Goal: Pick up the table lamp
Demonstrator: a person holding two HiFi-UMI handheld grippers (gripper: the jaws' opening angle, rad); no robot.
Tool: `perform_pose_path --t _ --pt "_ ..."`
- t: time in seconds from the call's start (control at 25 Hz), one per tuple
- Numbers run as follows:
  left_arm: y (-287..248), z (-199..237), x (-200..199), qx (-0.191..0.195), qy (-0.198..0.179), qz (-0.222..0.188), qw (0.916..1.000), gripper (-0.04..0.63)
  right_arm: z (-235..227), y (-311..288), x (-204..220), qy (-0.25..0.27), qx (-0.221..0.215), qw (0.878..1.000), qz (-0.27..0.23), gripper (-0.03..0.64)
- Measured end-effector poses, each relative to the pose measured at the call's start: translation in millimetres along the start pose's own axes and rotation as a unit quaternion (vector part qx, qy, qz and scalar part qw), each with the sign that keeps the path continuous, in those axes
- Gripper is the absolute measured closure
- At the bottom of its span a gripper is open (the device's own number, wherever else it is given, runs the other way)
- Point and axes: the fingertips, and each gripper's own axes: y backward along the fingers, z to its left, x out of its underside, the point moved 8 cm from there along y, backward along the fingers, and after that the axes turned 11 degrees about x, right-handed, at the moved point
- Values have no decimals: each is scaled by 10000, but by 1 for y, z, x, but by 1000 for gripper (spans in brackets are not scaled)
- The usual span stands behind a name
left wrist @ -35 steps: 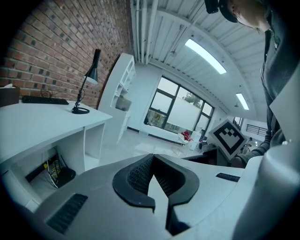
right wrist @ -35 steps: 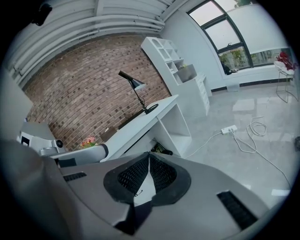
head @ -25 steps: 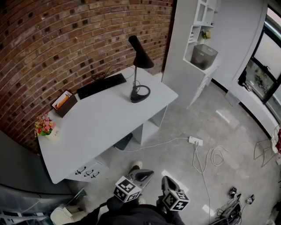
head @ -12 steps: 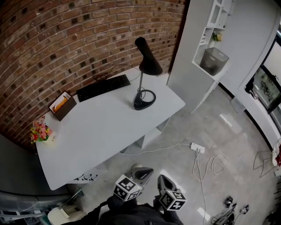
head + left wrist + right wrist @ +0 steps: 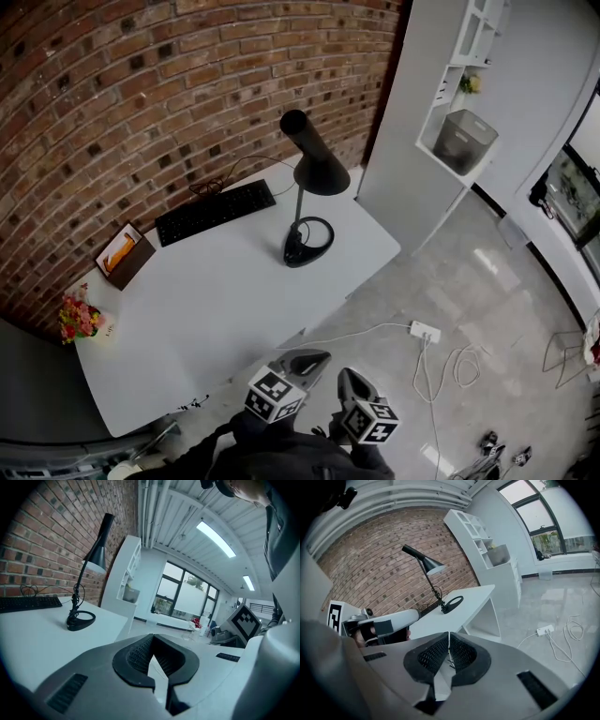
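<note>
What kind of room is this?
Probably an office or study: a white desk holds a black keyboard and a table lamp, with white shelves beside it.

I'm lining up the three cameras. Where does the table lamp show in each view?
Head view: table lamp at upper centre, on the right end of the white desk.
Left gripper view: table lamp at upper left.
Right gripper view: table lamp just left of centre, in the upper half.
Shared landmark: the brick wall behind it.
</note>
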Motion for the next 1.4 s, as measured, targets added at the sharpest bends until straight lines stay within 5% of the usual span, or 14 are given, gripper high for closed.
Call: perform_pose_path --t 0.56,0.92,1.4 --pt "-32 114 -60 -8 -211 -80 9997 588 9 -104 -71 -59 -52 9999 -110 603" --pt "-38 122 -52 -74 -88 36 9999 588 3 -123 -77 -23 -19 10000 -19 603" --pt "-32 157 -77 -1540 206 -614 9860 588 5 -186 -126 498 -1042 9923 440 603"
